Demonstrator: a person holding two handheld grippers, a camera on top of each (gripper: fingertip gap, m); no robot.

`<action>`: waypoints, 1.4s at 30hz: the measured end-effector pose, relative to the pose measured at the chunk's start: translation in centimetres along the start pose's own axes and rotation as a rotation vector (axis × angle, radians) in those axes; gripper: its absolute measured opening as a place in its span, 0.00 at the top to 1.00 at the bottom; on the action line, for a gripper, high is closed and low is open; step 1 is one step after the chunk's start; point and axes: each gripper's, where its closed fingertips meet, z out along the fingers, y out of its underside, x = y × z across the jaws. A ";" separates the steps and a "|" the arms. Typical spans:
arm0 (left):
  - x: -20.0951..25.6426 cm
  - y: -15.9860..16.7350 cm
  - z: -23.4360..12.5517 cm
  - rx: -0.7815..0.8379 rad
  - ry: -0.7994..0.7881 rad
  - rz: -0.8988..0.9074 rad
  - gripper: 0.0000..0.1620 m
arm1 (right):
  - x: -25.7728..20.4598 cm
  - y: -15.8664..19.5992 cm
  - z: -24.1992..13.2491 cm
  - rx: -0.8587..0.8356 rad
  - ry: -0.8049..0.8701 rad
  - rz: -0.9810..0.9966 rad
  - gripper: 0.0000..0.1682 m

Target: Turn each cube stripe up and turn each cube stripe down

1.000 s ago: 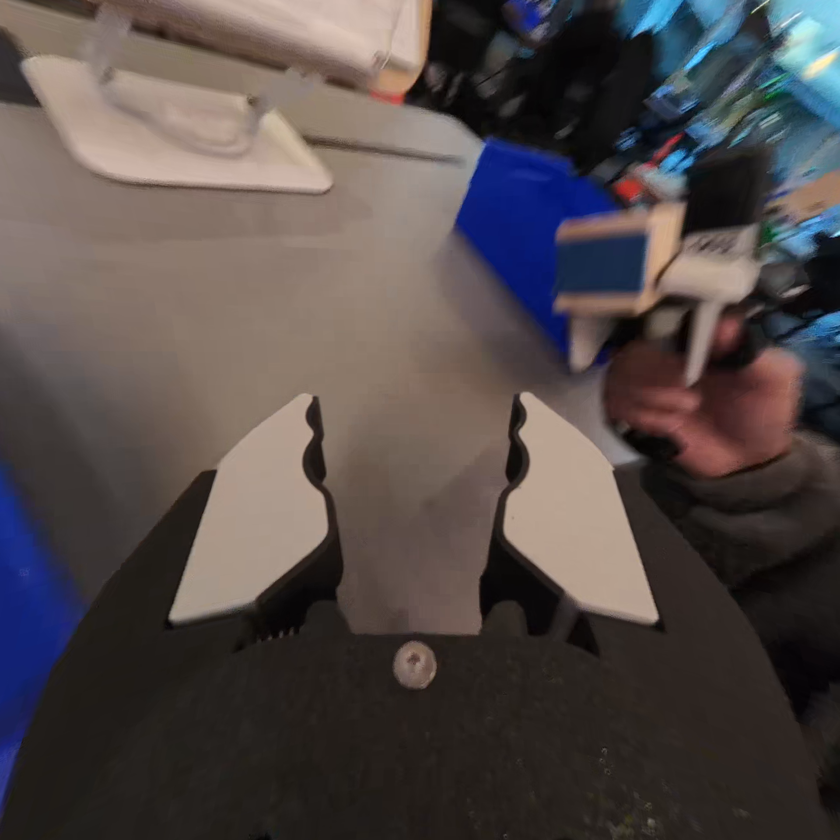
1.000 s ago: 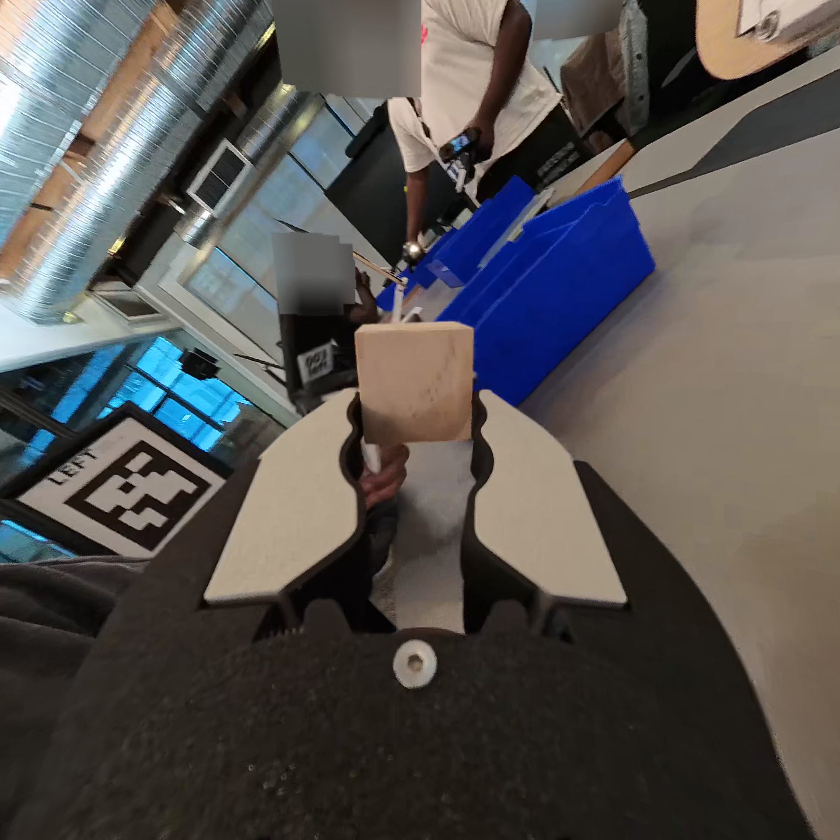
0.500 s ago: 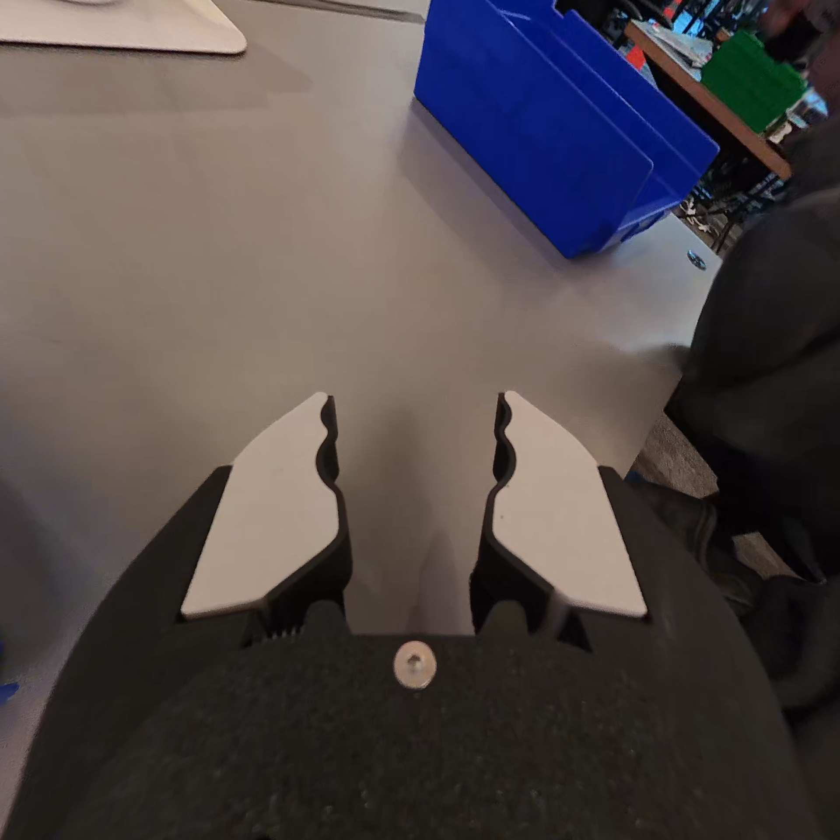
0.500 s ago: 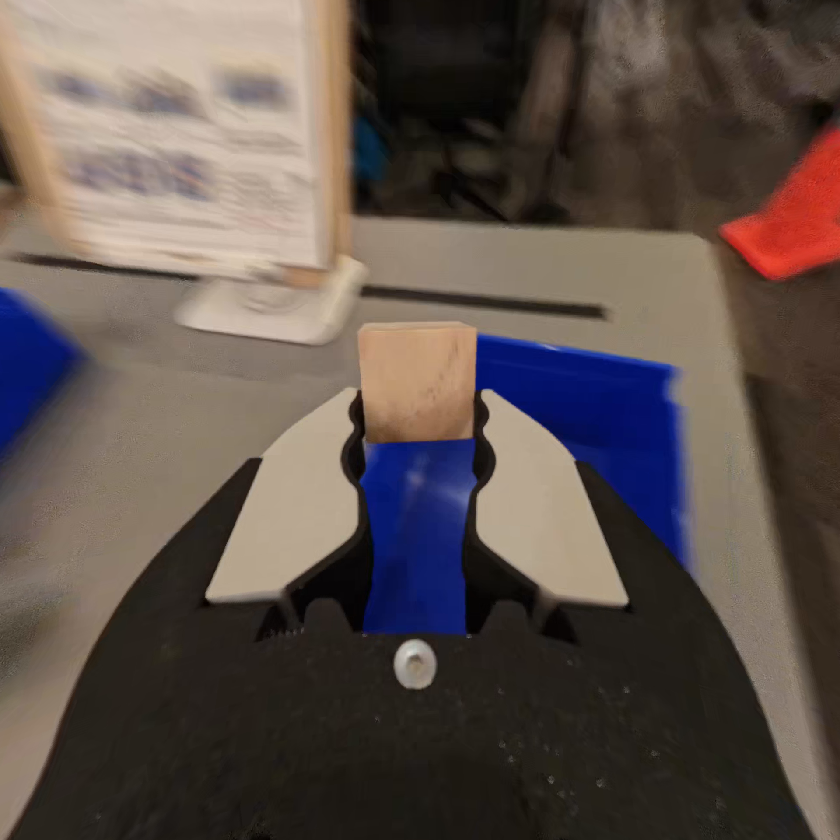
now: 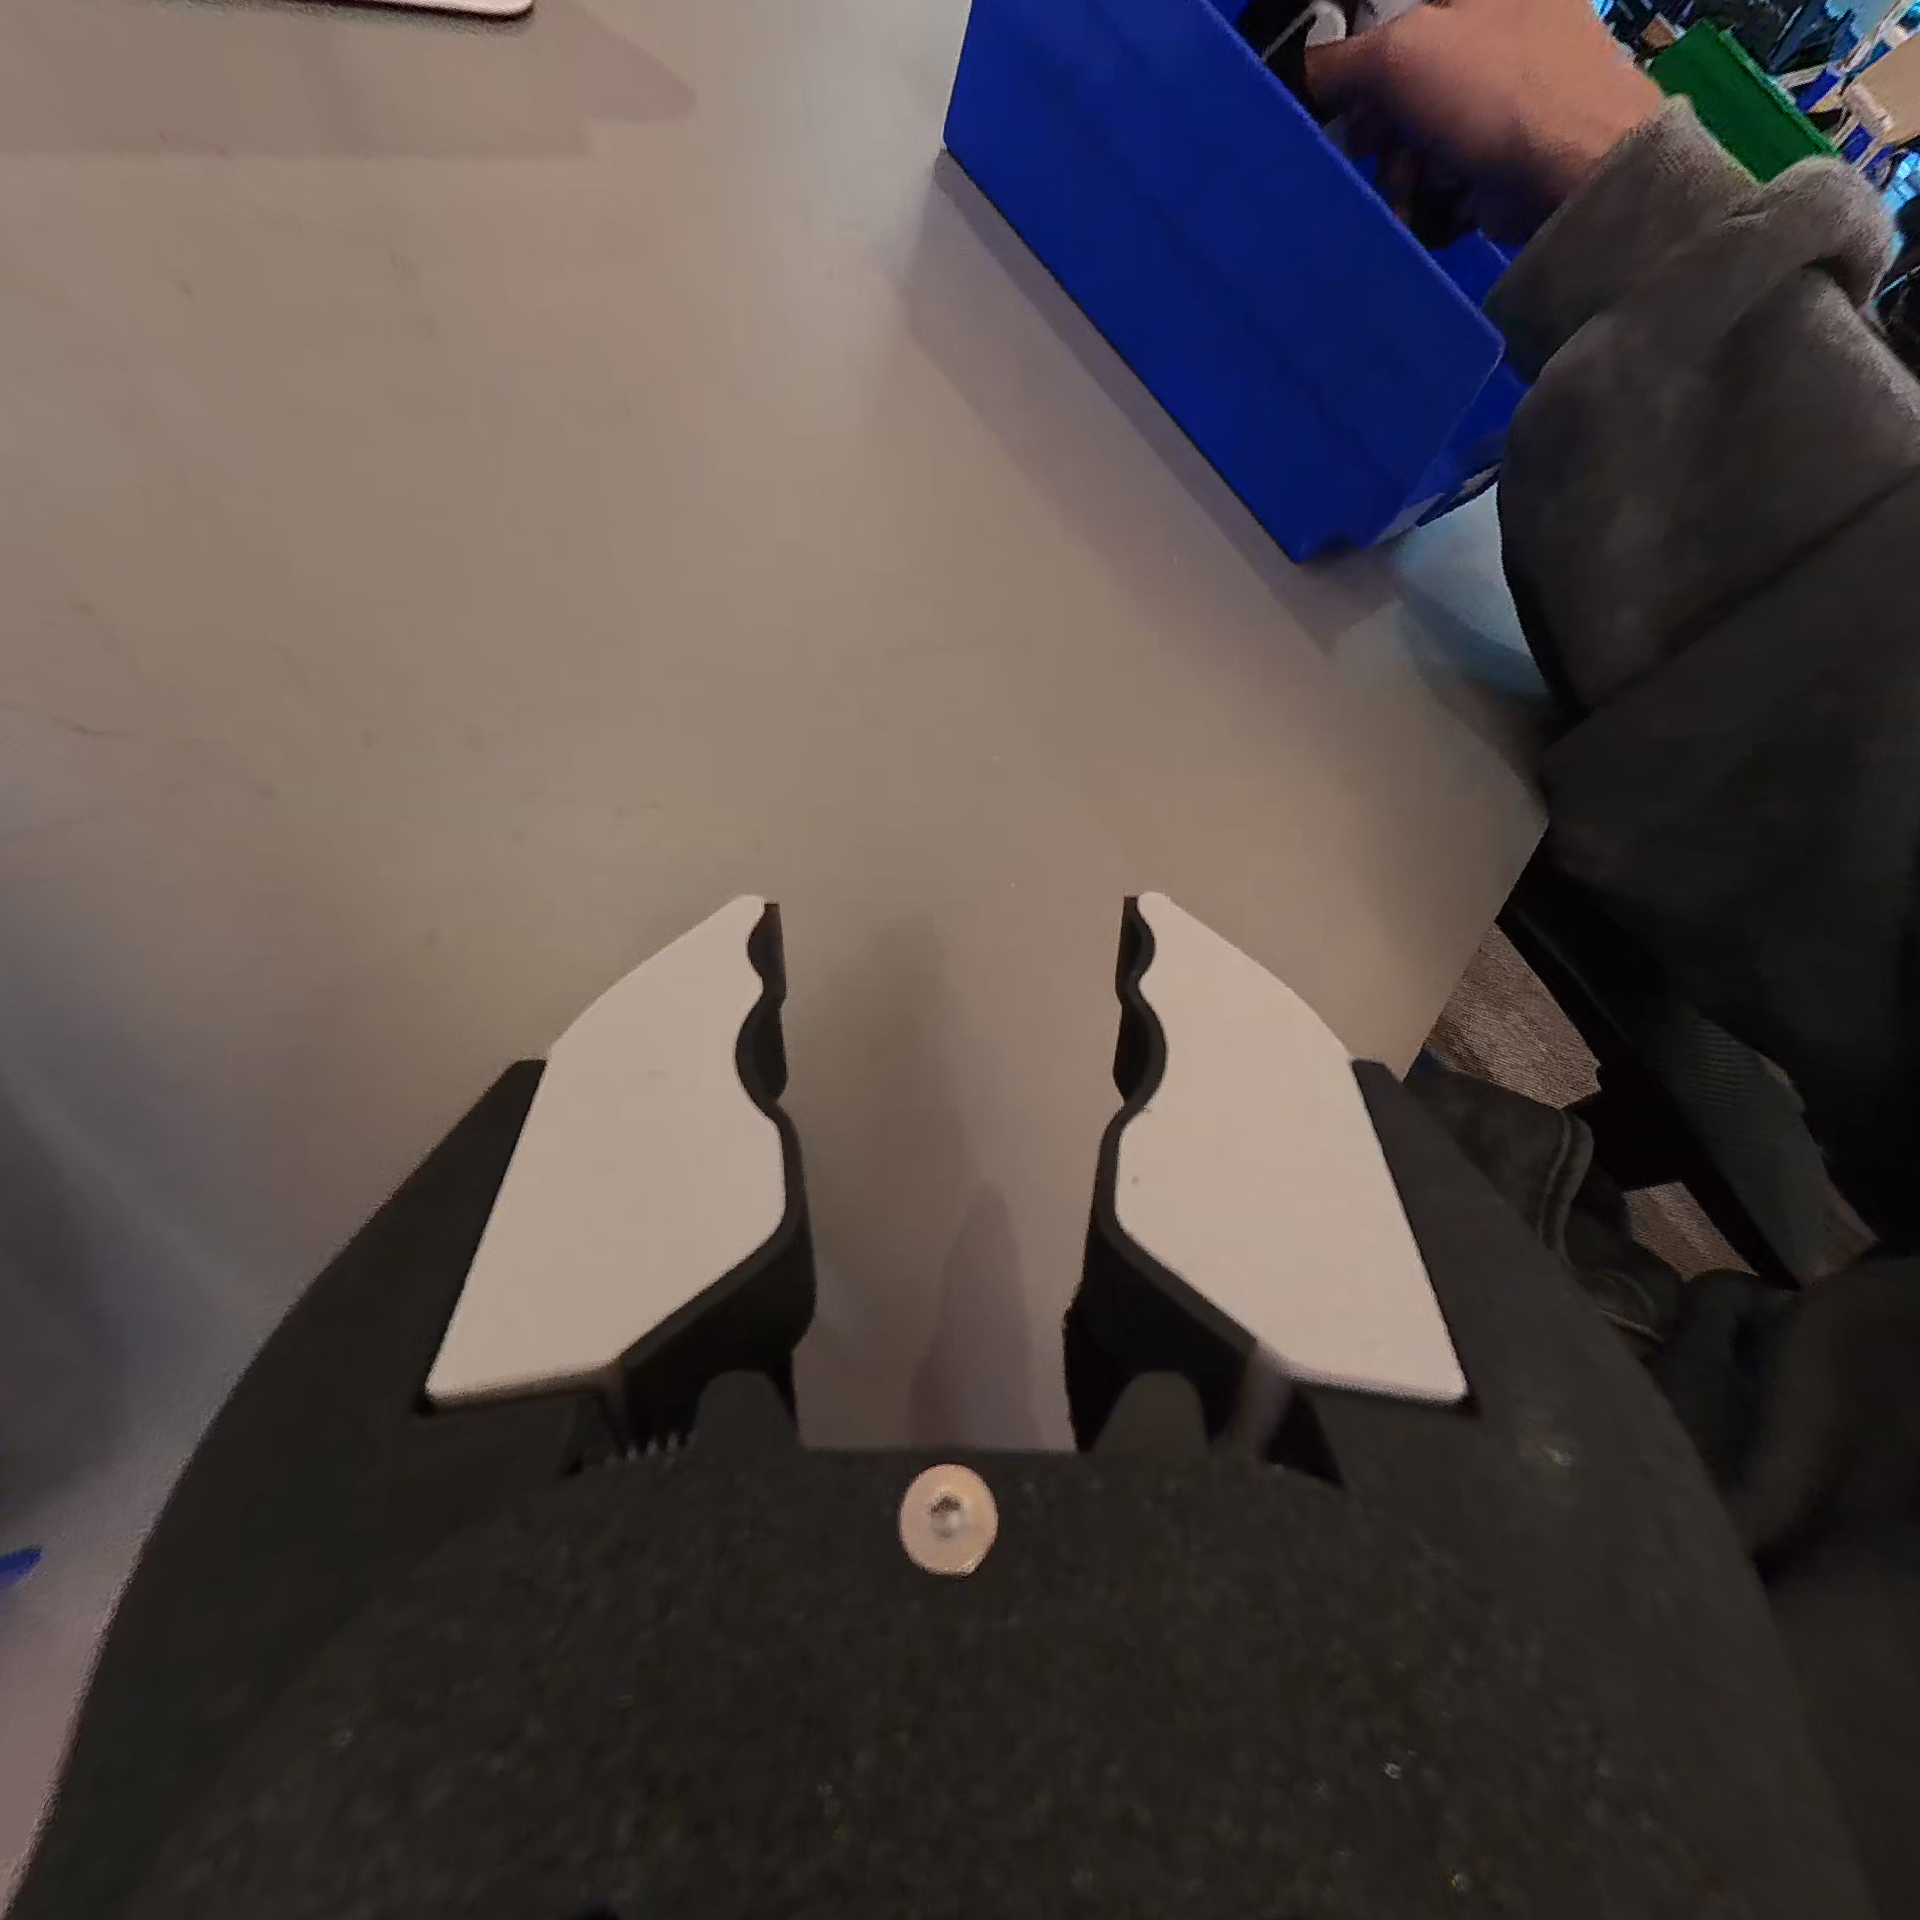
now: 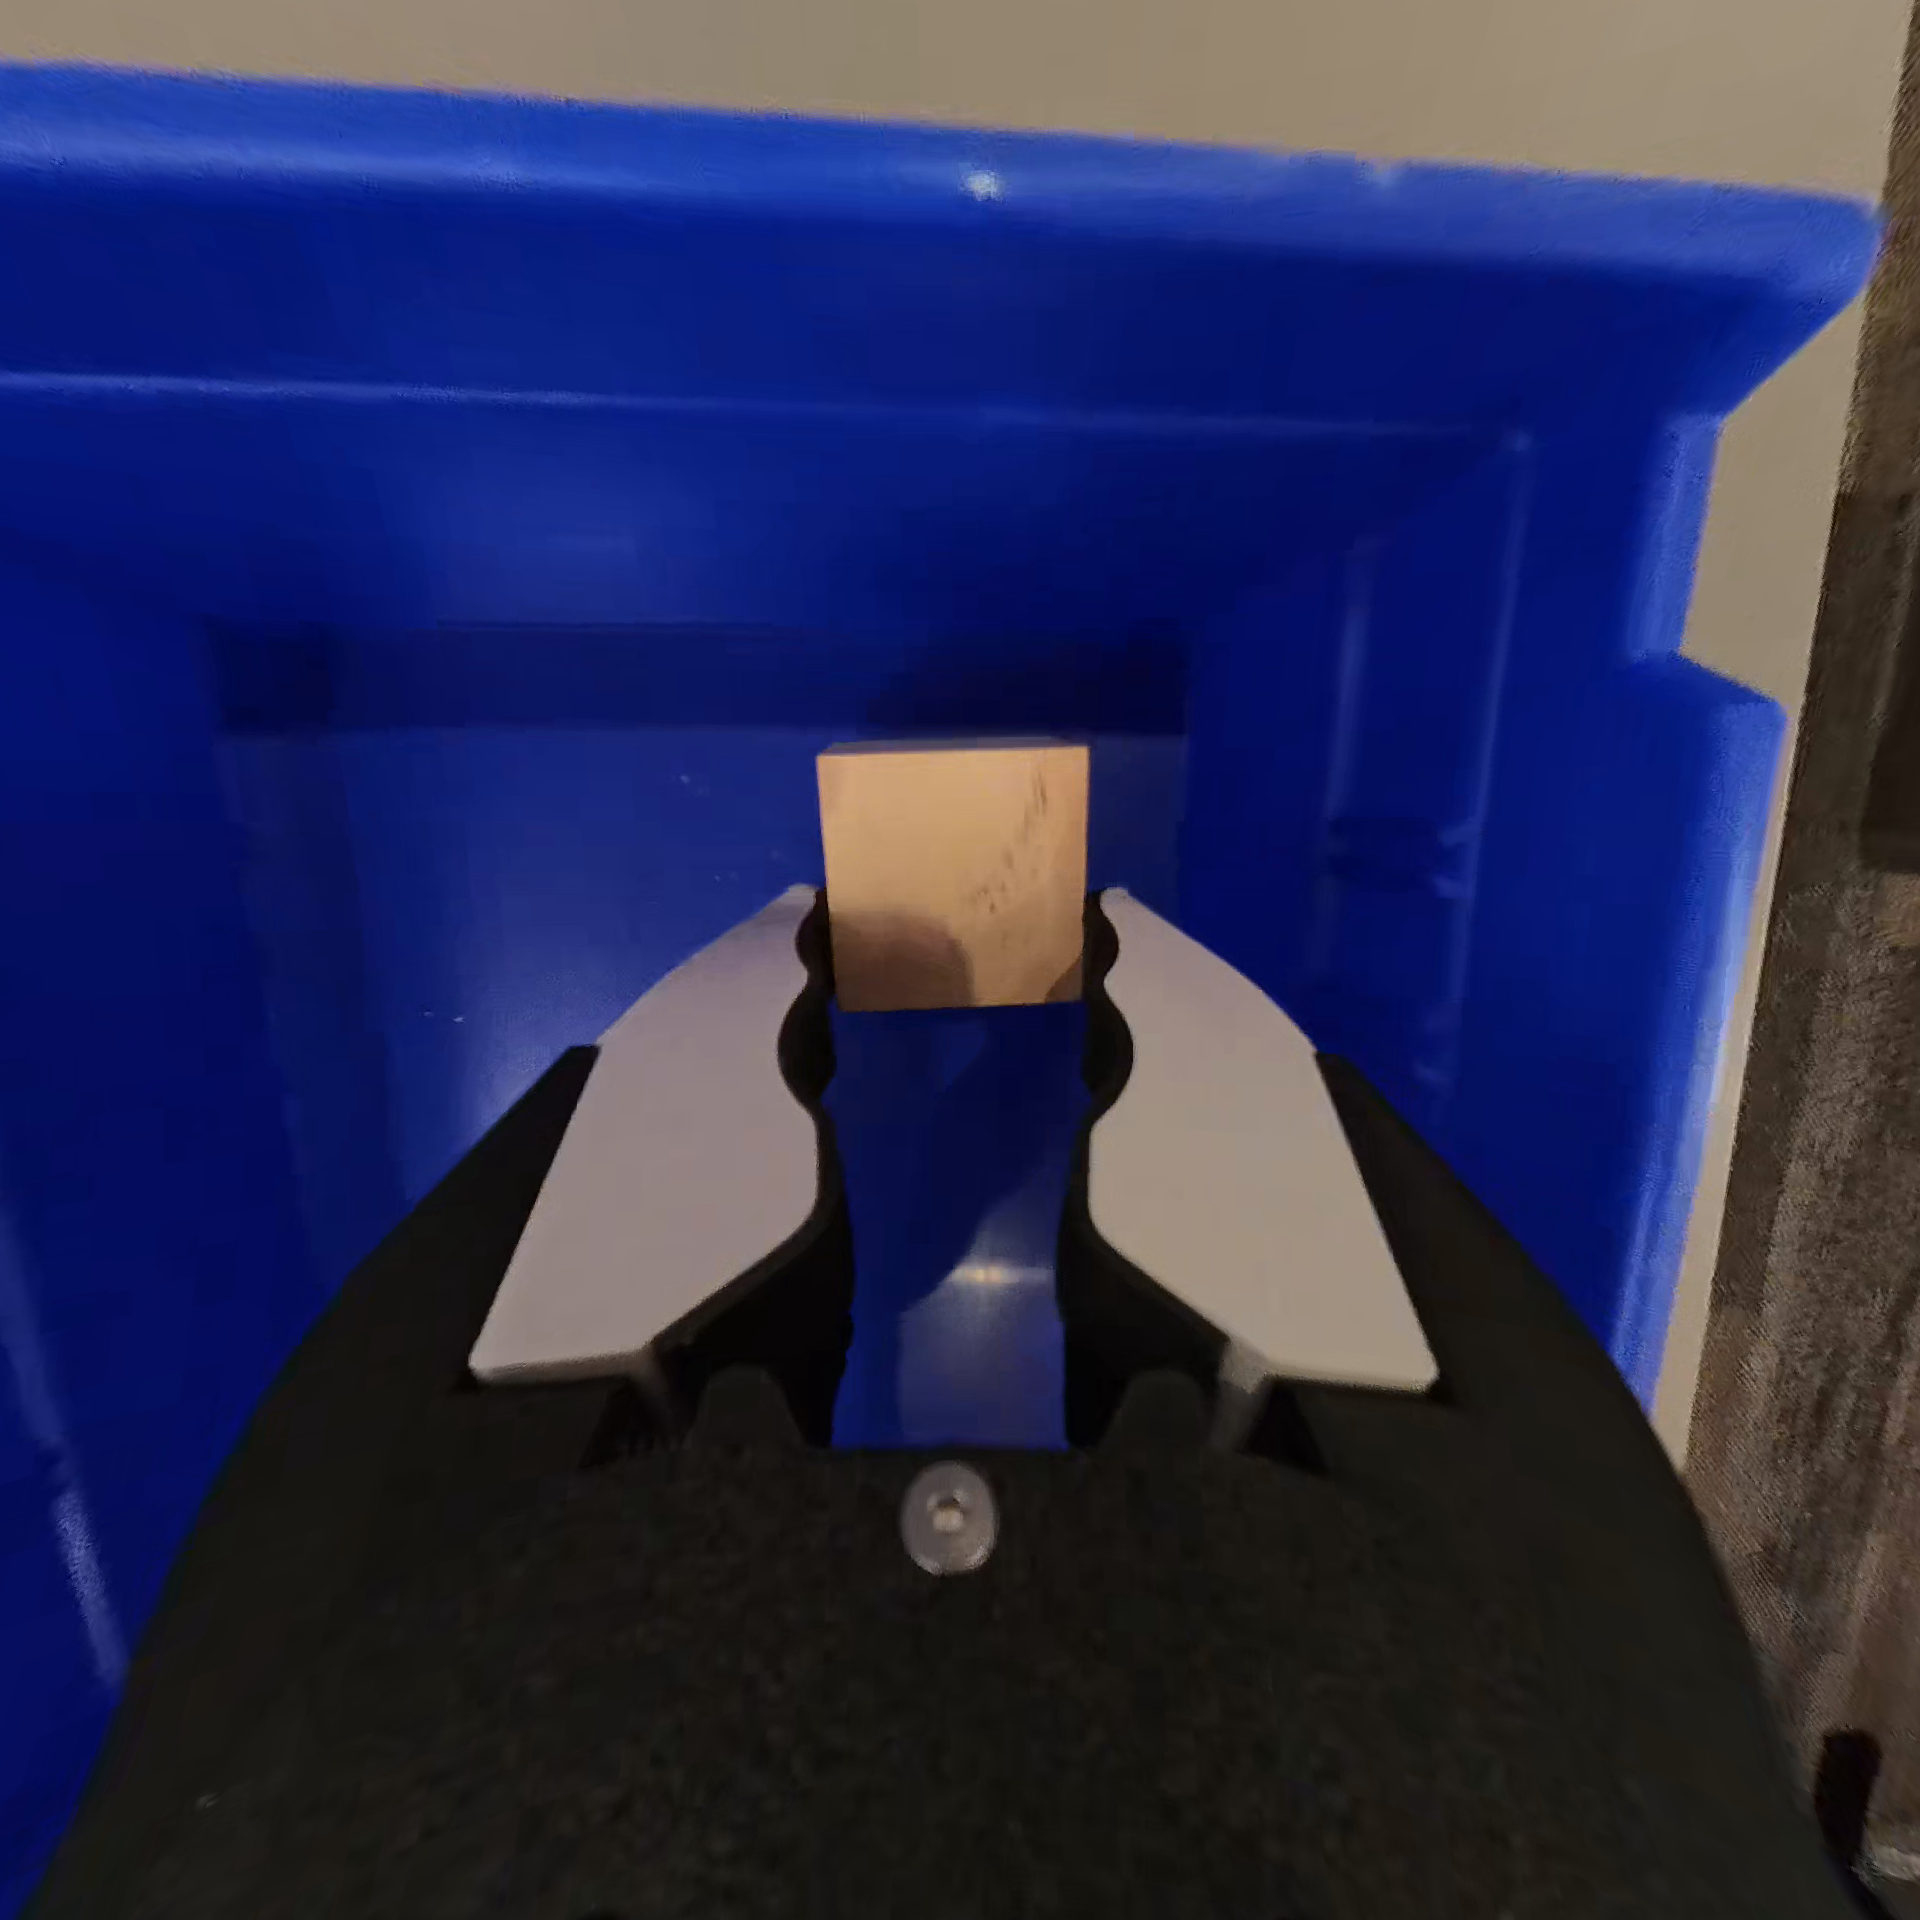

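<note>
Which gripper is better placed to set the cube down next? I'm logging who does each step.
Right, probably. The right gripper is shut on the wooden cube, inside the blue bin. The left gripper is open and holds nothing, over the grey table beside the bin.

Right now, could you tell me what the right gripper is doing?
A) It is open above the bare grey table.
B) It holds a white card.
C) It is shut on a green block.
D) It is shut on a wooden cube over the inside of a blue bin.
D: the right gripper pinches the wooden cube between its fingertips, with the blue bin behind it.
</note>
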 end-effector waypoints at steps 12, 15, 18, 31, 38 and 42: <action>0.8 0.4 0.3 -0.021 0.027 0.017 0.62 | -4.3 -1.3 -10.8 0.450 -0.014 -0.170 0.56; 0.9 0.4 0.3 -0.019 0.019 0.031 0.61 | -15.6 3.2 -18.9 0.788 -0.466 -0.288 0.61; 1.1 0.6 0.4 -0.032 0.024 0.042 0.60 | -25.3 12.2 -22.3 0.819 -0.958 -0.314 0.64; -2.6 -1.1 -10.4 -0.129 -0.115 0.031 0.61 | -32.5 22.4 -19.8 0.544 -1.200 -0.434 0.68; -19.1 -3.1 -14.5 -0.398 -0.491 -0.390 0.59 | -33.2 22.8 -19.2 0.473 -1.241 -0.429 0.68; -23.8 -2.7 -12.9 -0.518 -0.611 -0.518 0.51 | -33.4 23.5 -18.5 0.464 -1.213 -0.461 0.68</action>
